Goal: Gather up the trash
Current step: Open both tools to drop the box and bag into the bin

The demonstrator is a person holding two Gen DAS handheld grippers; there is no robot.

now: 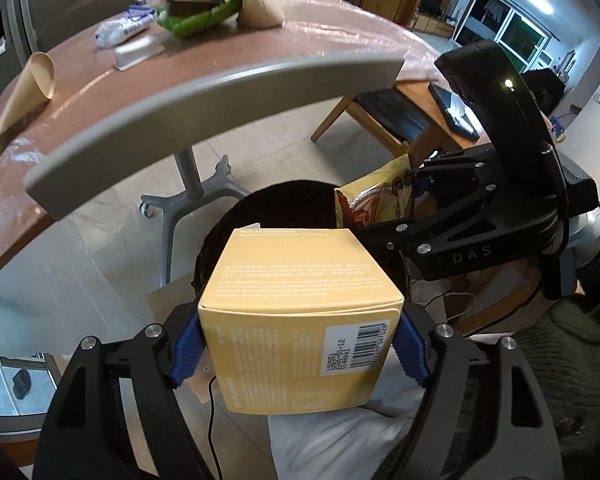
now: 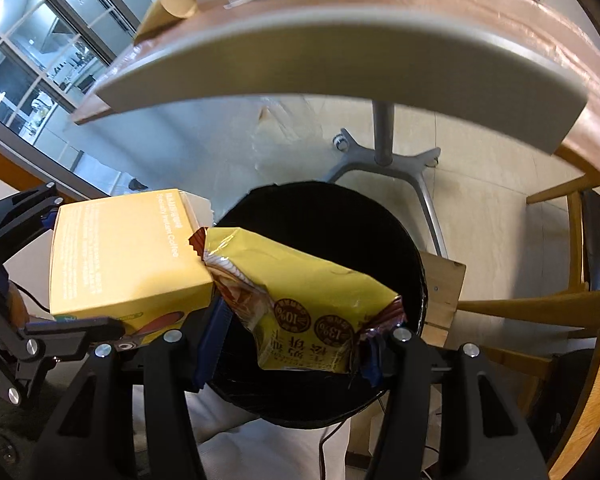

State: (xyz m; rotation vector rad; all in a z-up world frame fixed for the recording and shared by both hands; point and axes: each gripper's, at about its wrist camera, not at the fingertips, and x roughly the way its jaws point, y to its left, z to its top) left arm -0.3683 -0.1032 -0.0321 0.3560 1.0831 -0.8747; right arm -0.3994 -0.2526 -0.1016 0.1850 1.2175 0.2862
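Observation:
My left gripper is shut on a tan instant-coffee box and holds it just above the near rim of a black round trash bin. The box also shows in the right wrist view. My right gripper is shut on a yellow snack wrapper and holds it over the bin's mouth. The wrapper and the right gripper show at the bin's right side in the left wrist view. Box and wrapper nearly touch.
A brown round table with a grey rim overhangs the bin. On it lie a paper cone, a green bag with a brown tray, a tan pouch and a plastic wrapper. Wooden chairs stand right.

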